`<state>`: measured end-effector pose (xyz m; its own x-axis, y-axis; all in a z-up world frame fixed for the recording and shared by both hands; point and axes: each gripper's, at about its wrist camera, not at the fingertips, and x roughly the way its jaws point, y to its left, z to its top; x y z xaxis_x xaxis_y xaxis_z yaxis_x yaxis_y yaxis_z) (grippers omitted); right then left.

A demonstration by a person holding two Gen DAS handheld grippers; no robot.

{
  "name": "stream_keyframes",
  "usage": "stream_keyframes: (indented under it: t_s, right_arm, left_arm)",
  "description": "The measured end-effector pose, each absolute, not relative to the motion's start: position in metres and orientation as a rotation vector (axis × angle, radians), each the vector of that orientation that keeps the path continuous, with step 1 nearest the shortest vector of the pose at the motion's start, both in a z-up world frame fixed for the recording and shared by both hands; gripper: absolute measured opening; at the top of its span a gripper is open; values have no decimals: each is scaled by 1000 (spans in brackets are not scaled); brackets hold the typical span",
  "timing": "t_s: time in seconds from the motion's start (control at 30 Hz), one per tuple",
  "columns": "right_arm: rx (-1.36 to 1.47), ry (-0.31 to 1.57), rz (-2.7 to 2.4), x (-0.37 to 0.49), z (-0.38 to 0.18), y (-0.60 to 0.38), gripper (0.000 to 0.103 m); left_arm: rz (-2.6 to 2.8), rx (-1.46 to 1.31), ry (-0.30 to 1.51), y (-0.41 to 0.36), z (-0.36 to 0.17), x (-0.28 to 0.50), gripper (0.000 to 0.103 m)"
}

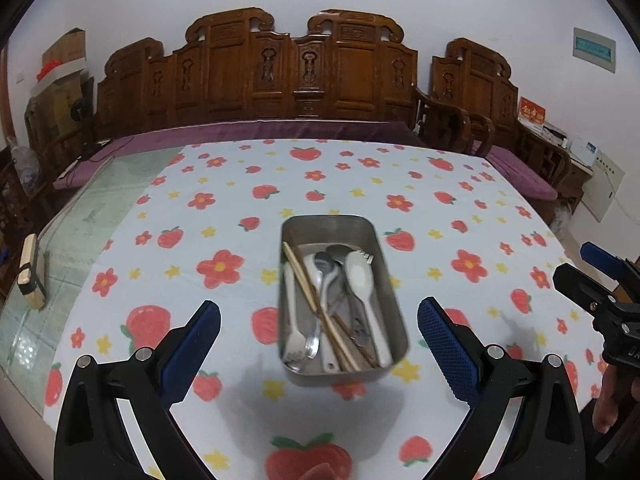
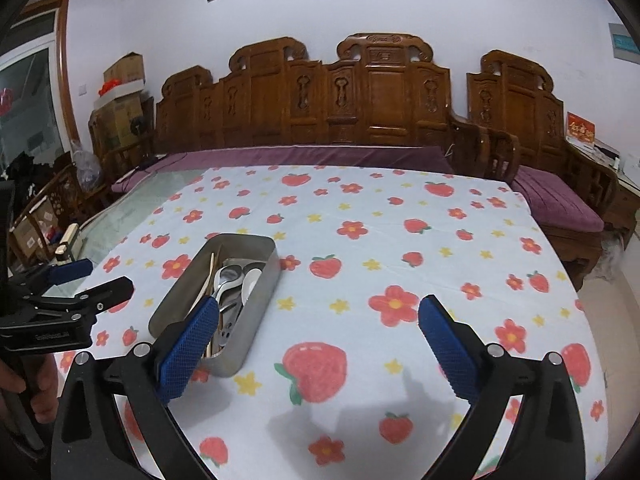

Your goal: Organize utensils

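A metal tray [image 1: 286,236] stands on the flowered tablecloth and holds the utensils: wooden chopsticks [image 1: 308,292], a white rice paddle [image 1: 362,280], a metal spoon [image 1: 325,264] and a white fork [image 1: 292,320]. My left gripper [image 1: 319,320] is open and empty, hovering just in front of the tray. In the right wrist view the tray [image 2: 264,292] lies to the left. My right gripper [image 2: 319,320] is open and empty above bare cloth to the tray's right. The left gripper also shows at the left edge of the right wrist view [image 2: 86,278].
The tablecloth [image 1: 440,208] covers most of a glass-topped table [image 1: 100,208]. A wooden-handled brush [image 1: 30,272] lies on the glass at the left. A carved wooden bench [image 1: 256,76] with purple cushions runs along the far side. The right gripper shows at the right edge [image 1: 592,272].
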<state>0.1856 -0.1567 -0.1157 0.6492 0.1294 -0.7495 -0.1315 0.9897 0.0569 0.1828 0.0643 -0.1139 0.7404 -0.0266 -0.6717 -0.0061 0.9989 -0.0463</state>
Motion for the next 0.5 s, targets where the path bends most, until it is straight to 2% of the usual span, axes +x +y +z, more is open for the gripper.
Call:
stream_keyframes:
  t_s: [0.5]
  right_arm:
    - [12, 791, 94, 117, -76, -191, 100]
  left_arm:
    - [-53, -43, 682, 24, -84, 119, 95]
